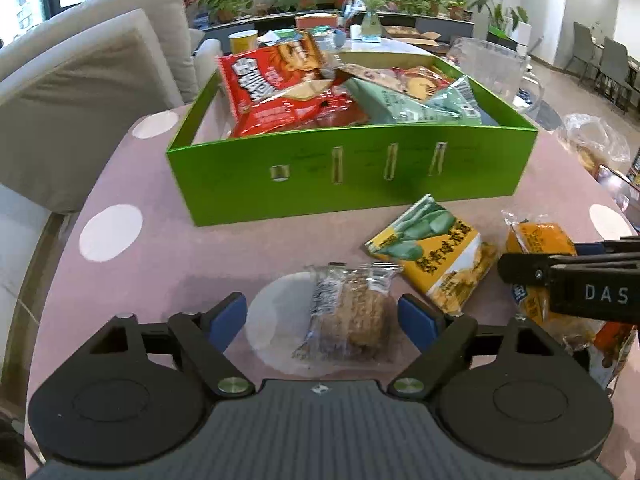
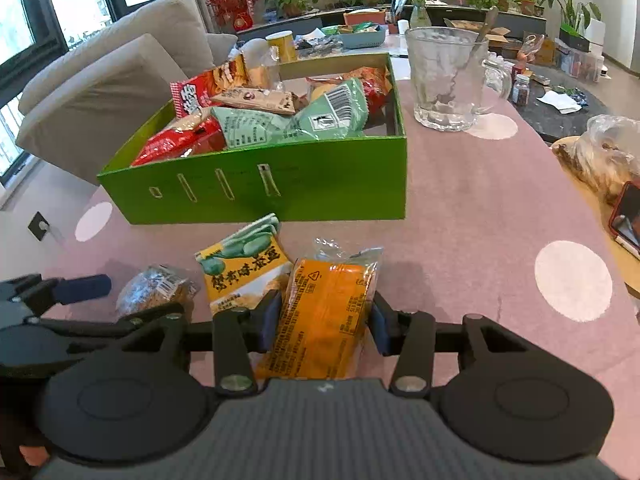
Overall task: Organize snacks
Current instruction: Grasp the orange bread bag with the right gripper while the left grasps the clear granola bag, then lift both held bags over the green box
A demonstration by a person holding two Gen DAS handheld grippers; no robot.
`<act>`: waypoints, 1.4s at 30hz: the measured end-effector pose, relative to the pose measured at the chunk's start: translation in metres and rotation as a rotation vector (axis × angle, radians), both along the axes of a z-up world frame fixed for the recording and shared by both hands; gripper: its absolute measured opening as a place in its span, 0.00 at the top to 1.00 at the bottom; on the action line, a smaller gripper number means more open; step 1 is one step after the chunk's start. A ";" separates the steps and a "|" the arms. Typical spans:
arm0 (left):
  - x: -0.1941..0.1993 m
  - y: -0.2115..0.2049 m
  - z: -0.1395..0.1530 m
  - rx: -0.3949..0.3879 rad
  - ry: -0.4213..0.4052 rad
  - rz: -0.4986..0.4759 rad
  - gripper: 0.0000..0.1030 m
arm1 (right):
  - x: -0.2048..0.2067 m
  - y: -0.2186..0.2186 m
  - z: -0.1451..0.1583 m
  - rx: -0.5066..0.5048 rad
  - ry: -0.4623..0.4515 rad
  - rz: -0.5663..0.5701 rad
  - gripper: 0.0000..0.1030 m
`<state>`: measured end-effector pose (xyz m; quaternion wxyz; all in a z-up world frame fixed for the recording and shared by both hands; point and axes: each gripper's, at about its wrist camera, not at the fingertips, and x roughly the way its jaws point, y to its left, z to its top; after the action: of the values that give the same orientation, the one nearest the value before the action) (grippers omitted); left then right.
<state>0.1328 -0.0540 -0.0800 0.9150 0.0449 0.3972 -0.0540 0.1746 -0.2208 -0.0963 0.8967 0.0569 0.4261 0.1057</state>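
A green box [image 1: 352, 176] [image 2: 280, 188] stands on the pink table with several snack bags piled inside. In front of it lie a clear-wrapped brown biscuit [image 1: 348, 312] [image 2: 156, 290], a yellow pea-snack packet [image 1: 432, 252] [image 2: 240, 264] and an orange packet [image 1: 536, 240] [image 2: 324, 312]. My left gripper [image 1: 322, 318] straddles the brown biscuit, with gaps between its blue pads and the wrapper. My right gripper [image 2: 324, 324] has both pads pressed against the sides of the orange packet, which still lies on the table.
A big glass mug [image 2: 448, 80] stands right of the box. Bagged bread [image 2: 608, 156] and a phone [image 2: 628, 216] sit at the table's right edge. A beige sofa [image 1: 80, 80] is beyond the left edge. Another cluttered table lies behind.
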 end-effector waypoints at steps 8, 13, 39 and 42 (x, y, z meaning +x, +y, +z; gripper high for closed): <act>0.005 -0.003 -0.004 -0.022 0.005 -0.021 0.45 | 0.000 0.001 0.000 -0.010 -0.004 -0.006 0.42; 0.003 -0.006 -0.003 -0.021 -0.006 -0.065 0.62 | 0.001 0.000 -0.004 -0.004 -0.002 0.000 0.43; -0.051 0.009 0.065 -0.076 -0.172 -0.069 0.65 | -0.037 0.002 0.070 0.059 -0.197 -0.001 0.43; -0.051 0.011 0.073 -0.081 -0.187 -0.068 0.64 | -0.036 0.002 0.077 0.063 -0.220 0.003 0.43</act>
<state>0.0818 -0.0435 -0.0072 0.9468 0.0261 0.3059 -0.0964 0.1381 -0.2190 -0.0194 0.9357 0.0727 0.3215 0.1261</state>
